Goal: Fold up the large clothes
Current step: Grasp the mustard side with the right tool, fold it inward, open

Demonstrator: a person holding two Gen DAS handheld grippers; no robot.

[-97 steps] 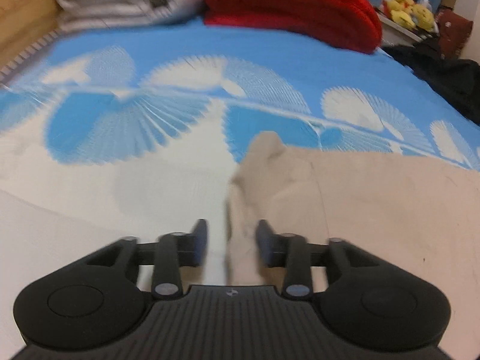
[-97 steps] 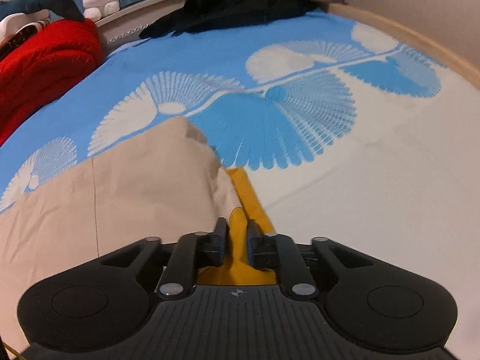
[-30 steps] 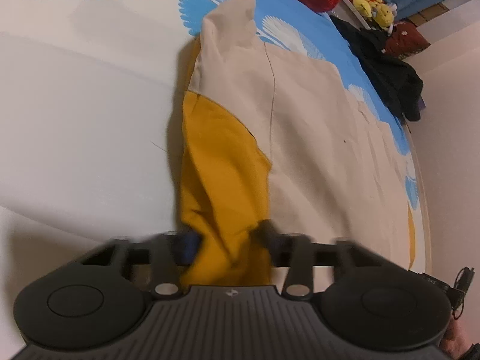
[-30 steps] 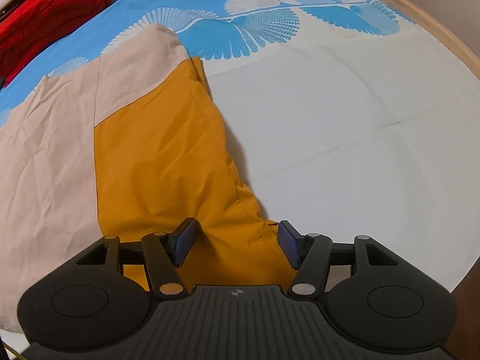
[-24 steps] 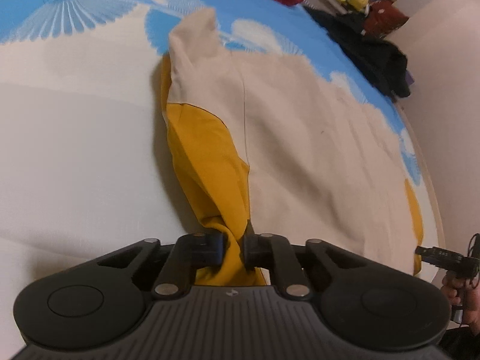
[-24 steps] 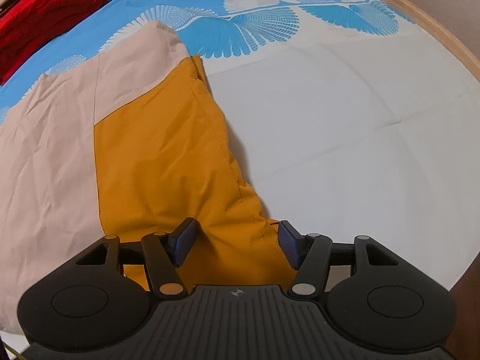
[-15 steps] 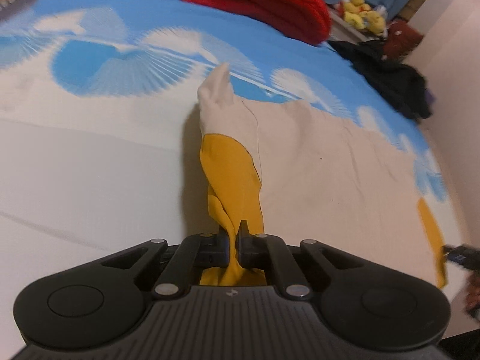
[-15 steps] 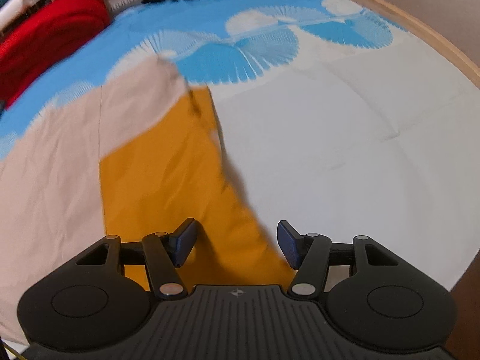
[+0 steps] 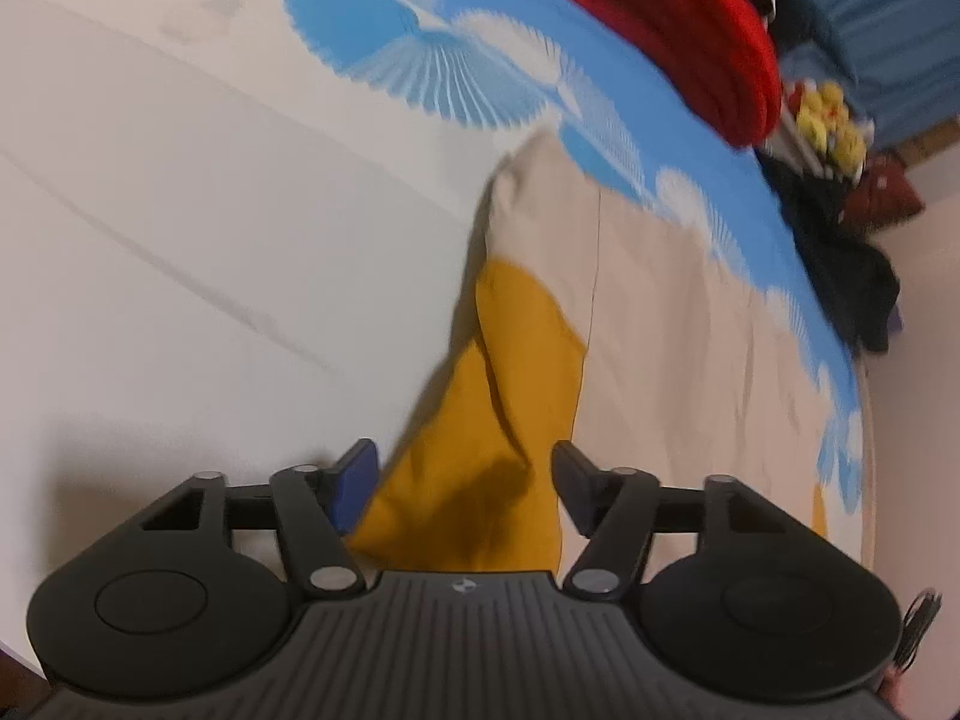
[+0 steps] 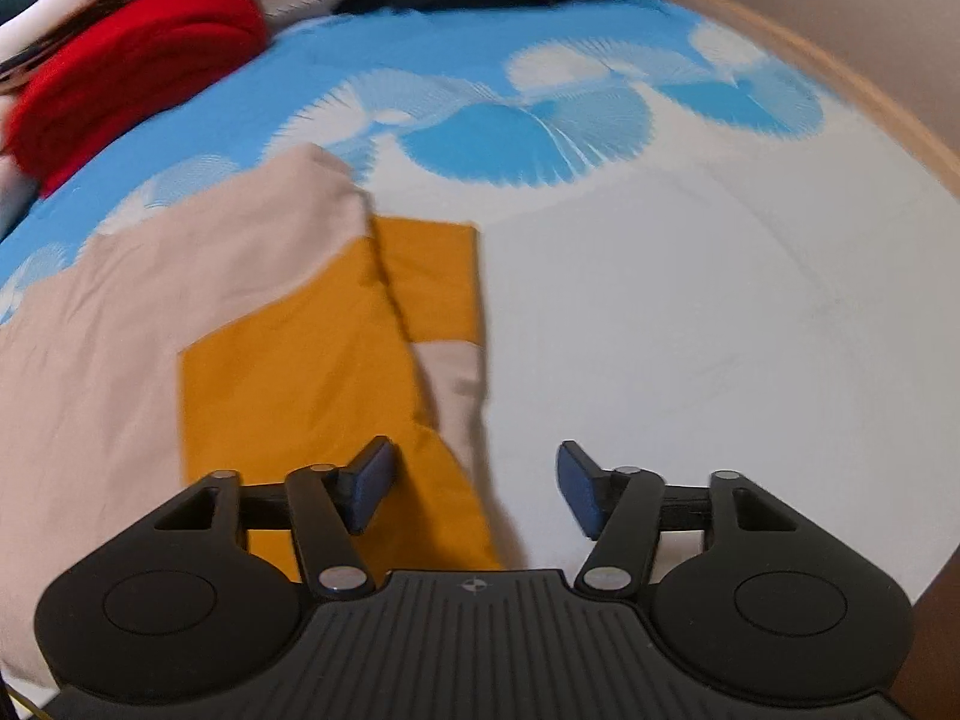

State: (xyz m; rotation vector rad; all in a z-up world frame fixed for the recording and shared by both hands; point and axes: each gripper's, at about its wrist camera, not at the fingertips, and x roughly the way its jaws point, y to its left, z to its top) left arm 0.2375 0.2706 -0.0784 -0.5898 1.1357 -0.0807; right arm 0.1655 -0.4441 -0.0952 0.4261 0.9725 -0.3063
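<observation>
On the blue-and-white patterned bed (image 9: 180, 192), the beige-and-mustard cloth garment (image 9: 672, 324) lies flat; left gripper (image 9: 465, 483) fingers are opening, released, over its mustard flap; right gripper (image 10: 477, 489) likewise, opening at its edge.

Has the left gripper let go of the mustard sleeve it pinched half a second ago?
Yes. The left gripper is opening; its pads no longer press the mustard sleeve, which lies loose between them on the white sheet.

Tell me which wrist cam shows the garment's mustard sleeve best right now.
Right wrist view: the mustard sleeve lies folded across the beige garment, its outline mostly visible. The left wrist view shows only a narrow, bunched strip of that sleeve between the opening jaws of the left gripper, partly behind the gripper body.
</observation>
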